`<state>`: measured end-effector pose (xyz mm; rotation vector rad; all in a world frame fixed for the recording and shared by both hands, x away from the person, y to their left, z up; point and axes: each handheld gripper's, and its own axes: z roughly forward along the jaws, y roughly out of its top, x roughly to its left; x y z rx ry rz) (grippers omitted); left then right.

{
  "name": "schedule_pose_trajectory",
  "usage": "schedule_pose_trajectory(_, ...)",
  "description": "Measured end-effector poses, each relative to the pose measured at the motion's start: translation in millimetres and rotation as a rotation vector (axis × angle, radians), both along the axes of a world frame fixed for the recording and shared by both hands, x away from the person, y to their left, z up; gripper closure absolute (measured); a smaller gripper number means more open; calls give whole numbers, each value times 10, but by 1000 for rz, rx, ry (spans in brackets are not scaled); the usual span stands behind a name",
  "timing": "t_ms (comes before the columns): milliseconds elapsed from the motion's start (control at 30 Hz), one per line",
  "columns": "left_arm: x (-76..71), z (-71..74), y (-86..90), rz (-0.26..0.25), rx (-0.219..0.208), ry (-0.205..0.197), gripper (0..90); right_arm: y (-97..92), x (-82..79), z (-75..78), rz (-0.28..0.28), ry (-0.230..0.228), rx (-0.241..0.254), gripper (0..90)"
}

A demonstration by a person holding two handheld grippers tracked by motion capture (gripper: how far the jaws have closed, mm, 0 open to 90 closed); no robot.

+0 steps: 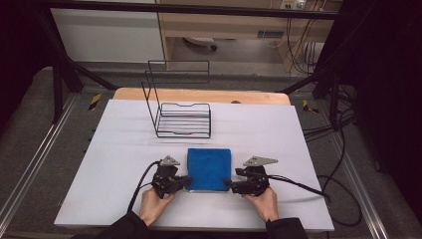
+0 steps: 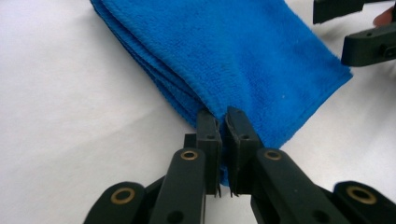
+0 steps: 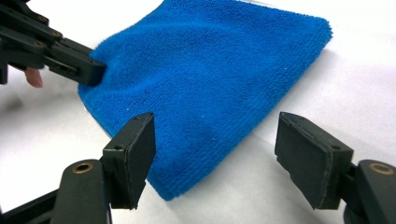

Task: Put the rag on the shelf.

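Left gripper (image 2: pixel 223 122): jaws are pinched together on the near left corner of the blue towel (image 1: pixel 209 168).
Right gripper (image 3: pixel 215 149): jaws are held apart, straddling the towel's near right corner; no cloth is clamped yet.
Blue towel: folded, laid flat on the white table (image 1: pixel 114 149) between both grippers.
Step judged in hand: the second corner is to be gripped.
Advice: all folded layers should be taken between the pads before lifting; both corners are best raised evenly.
Wire rack (image 1: pixel 181 115): stands farther back, well apart from the towel.
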<state>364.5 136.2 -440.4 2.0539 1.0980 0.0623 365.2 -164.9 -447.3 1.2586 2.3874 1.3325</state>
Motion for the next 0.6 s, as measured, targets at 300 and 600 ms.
schedule_pose_trajectory(300,-83,41,20,-9,22,5,853,33,-1,-16,11,28,-3,311)
schedule_pose_trajectory(600,-283,62,177,8,34,1,851,124,-48,11,41,7,-16,266)
